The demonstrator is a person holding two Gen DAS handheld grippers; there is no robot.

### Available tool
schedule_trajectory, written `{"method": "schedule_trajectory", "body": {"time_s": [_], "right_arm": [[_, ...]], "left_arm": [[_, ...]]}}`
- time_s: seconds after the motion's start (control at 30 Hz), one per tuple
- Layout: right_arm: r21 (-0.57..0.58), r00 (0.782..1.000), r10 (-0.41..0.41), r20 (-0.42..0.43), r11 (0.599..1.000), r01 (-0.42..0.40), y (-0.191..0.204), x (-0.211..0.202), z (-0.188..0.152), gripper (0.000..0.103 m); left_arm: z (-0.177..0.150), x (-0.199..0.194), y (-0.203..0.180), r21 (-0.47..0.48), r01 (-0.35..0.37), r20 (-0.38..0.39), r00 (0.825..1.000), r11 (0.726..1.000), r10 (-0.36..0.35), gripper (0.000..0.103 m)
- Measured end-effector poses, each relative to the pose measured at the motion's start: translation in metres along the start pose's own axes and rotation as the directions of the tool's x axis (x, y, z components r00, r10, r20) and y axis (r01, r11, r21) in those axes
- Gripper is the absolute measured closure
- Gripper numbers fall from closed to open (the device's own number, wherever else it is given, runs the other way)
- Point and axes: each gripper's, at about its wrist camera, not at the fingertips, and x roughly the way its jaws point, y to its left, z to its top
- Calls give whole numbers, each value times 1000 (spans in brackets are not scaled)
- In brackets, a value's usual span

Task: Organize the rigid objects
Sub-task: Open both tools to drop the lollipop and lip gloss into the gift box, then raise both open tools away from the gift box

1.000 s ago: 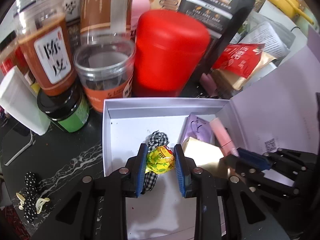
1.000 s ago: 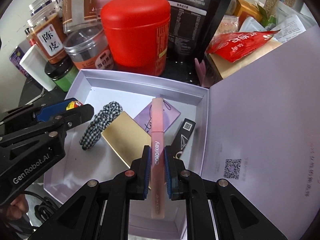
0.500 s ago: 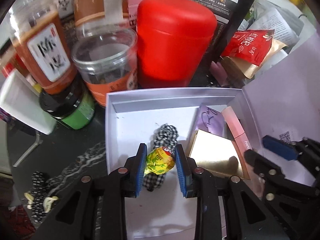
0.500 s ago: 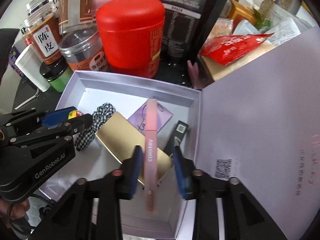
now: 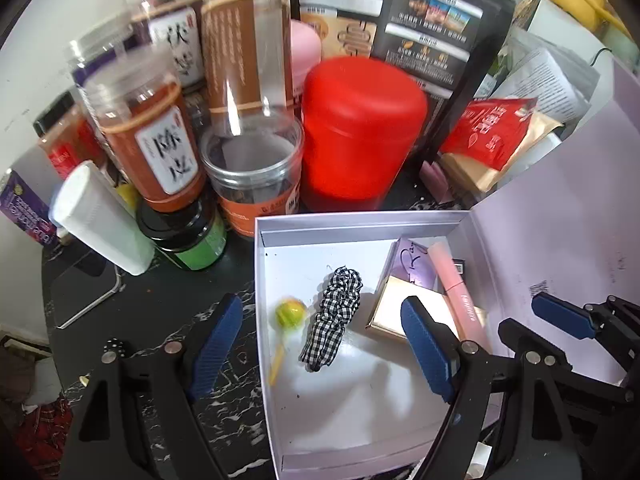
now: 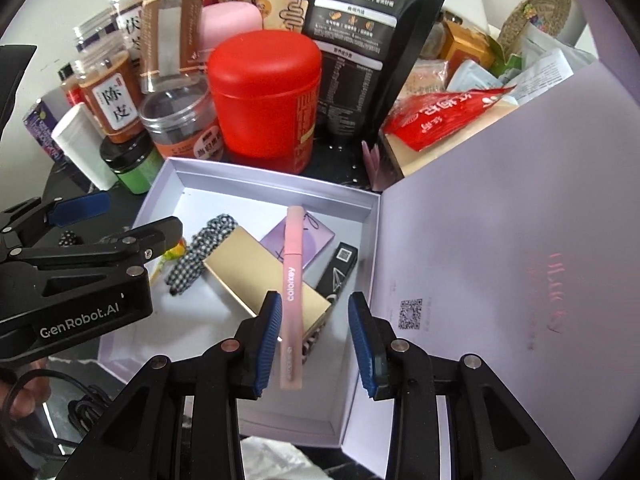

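Home tabletop — food jars, snack pouches

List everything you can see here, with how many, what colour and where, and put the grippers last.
box: 1, pale lilac, open, lid folded right
lollipop: 1, yellow-green, in box, left side
scrunchie: 1, black-white check, in box beside lollipop
gold case: 1, gold, in box, middle
pink tube: 1, pink, lying across gold case
purple card: 1, purple, under the tube's far end
black carton: 1, black, in box by right wall
red canister: 1, red, behind box
clear jars: several, orange-brown contents, behind box on left
green jar: 1, green, black lid, left of box
white bottle: 1, white, tilted, far left
black pouch: 1, black, back
red packet: 1, red, right back
left gripper: black, blue fingers, opening, nothing between
right gripper: black, blue fingers, open above tube
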Motion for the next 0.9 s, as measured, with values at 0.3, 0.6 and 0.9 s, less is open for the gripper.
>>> {"method": "schedule_trajectory", "body": {"time_s": [0.3,0.6,0.9], "right_arm": [[-9,1000,6,27,1000,-6,11,-32,-2,69],[-40,998,16,57,999,-14,36,-61,-9,66],[-62,995,59,78,997,-54,70,-87,-24,66]], "left_arm": [[-6,-46,11,-19,-6,43,999,1000,7,21],[-27,-84,34,-76,-23,69,997,997,28,21],[-53,-120,66,-138,-63,80,994,988,75,21]]}}
